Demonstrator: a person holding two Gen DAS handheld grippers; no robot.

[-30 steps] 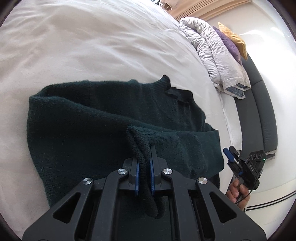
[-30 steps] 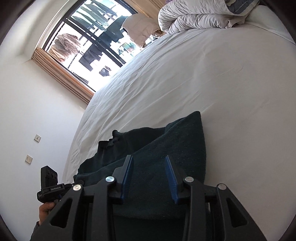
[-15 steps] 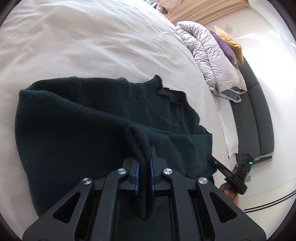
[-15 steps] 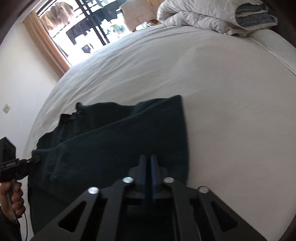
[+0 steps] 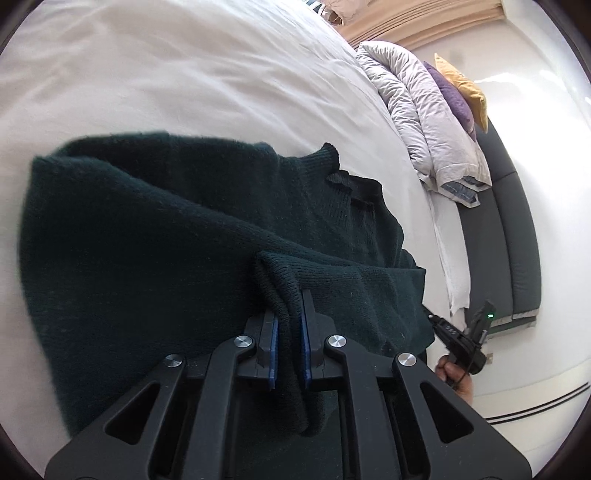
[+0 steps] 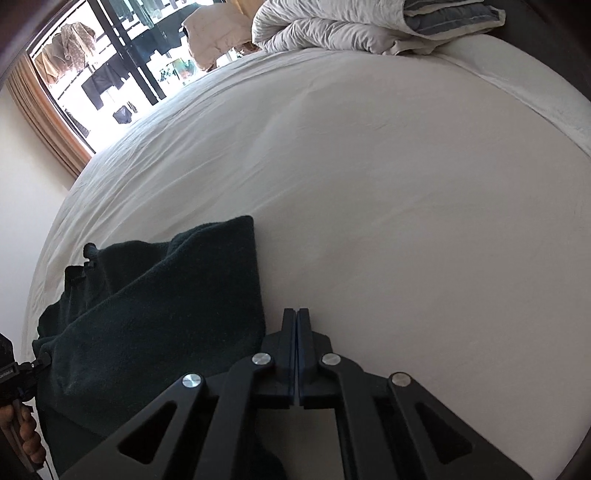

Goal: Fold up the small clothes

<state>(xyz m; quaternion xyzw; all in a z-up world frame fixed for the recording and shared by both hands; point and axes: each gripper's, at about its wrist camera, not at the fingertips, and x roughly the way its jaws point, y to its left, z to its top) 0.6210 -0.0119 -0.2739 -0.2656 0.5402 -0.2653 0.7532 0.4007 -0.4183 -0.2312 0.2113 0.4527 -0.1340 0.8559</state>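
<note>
Dark green knit sweater [image 5: 166, 229] pinched by left gripper [image 5: 288, 321]; no legible writing.

Home bedroom; wide white bed [image 6: 369, 184], folded duvet [image 5: 424, 122], window [image 6: 110, 74].

Right tongs [image 6: 297, 332] closed, shifted off sweater [image 6: 155, 314] onto sheet [image 6: 406, 221]

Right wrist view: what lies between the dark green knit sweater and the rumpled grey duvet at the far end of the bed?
Only bare white bedsheet separates the dark green knit sweater from the rumpled grey duvet, as the right wrist view shows.
</note>
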